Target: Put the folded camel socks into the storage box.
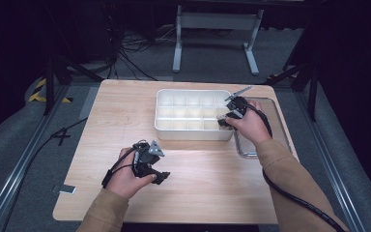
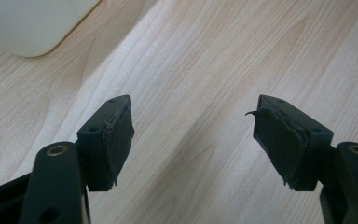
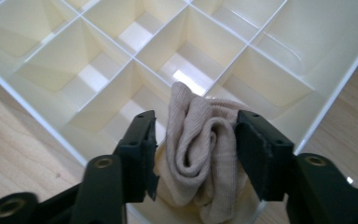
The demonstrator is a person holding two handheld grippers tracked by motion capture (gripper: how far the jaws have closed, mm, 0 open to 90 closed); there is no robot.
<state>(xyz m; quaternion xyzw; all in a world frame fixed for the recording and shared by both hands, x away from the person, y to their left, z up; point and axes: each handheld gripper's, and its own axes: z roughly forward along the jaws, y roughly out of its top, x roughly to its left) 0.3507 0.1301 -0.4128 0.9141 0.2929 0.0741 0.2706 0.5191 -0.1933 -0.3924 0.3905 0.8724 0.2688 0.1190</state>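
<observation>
Right claw [image 3: 193, 135] open around rolled sock [image 3: 196, 144]

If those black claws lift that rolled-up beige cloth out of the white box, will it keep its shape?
Probably not. The beige cloth looks like soft ribbed knit, loosely rolled, so it would likely sag or unroll. It seems light, and its ribbing should resist slipping. The right gripper straddles it with a gap on one side.

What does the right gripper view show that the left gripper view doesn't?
Right gripper view: a rolled beige sock sitting in a compartment of the white divided box, between the right tool's jaws, a gap showing at one pad. Left gripper view: the left tool open over bare wood, nothing between its jaws, one rounded corner of the box. Both share the wooden table and the box.
</observation>
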